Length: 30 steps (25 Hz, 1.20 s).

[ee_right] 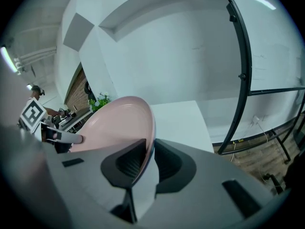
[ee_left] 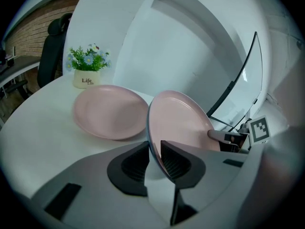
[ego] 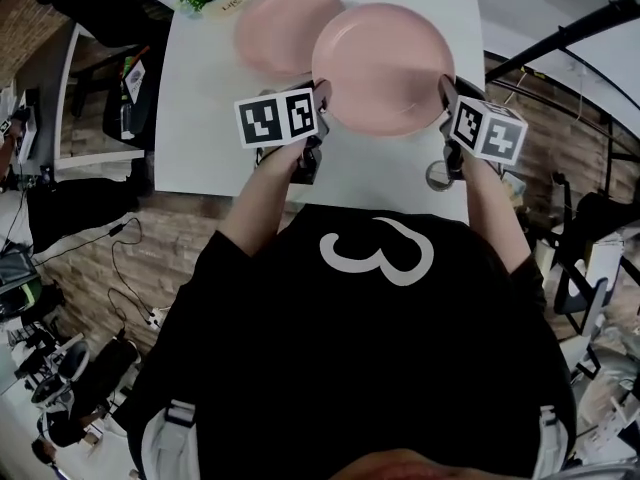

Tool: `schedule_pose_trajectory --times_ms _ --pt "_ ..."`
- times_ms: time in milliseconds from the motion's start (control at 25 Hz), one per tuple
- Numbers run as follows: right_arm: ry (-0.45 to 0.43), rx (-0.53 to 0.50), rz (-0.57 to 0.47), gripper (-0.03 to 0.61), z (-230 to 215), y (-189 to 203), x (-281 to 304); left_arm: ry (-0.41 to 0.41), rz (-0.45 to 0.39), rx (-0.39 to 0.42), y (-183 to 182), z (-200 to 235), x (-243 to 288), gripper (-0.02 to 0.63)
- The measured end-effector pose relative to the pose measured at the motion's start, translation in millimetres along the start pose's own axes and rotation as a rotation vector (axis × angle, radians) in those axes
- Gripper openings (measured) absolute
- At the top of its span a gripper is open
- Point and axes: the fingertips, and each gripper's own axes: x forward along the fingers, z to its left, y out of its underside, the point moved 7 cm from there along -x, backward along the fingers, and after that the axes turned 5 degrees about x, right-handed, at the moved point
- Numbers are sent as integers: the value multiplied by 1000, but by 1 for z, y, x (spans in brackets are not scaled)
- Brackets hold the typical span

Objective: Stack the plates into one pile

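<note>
grip: left tongs point(ee_left: 154, 149), right tongs point(ee_right: 148, 149) clamped on round pink plate point(ego: 383, 66), opposite rims
tip: keep level, centre over second pink plate point(ego: 280, 26) ahead-left, lower evenly

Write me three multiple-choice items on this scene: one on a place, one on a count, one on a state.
1. Where does the flower pot stand?
A. On the table, at its far end by the resting plate
B. On a chair
C. On the floor

2. How many pink plates show?
A. One
B. Two
C. Four

3. How is the held plate gripped?
A. By the left claw and the right claw, at opposite rims
B. By the right claw alone
C. By no claw

Answers:
1 A: the left gripper view shows the pot on the white top behind the resting plate.
2 B: one lies on the table and one is held.
3 A: each gripper view shows its jaws closed on the rim.
</note>
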Motion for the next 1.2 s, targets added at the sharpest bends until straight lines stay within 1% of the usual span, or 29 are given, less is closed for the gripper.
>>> schedule_pose_trajectory --times_ms 160,320,920,1200 --pt "-18 -27 -9 71 20 -12 6 -14 -27 -15 -8 13 -15 87" --pt "-26 -42 -11 71 40 -23 15 -24 -37 -21 -18 30 -26 87" --pt "-60 -40 -14 69 112 -49 64 -77 -43 -19 -57 101 -55 87" --pt "-48 -37 -15 69 131 -62 86 -70 -39 -18 -74 128 -53 87"
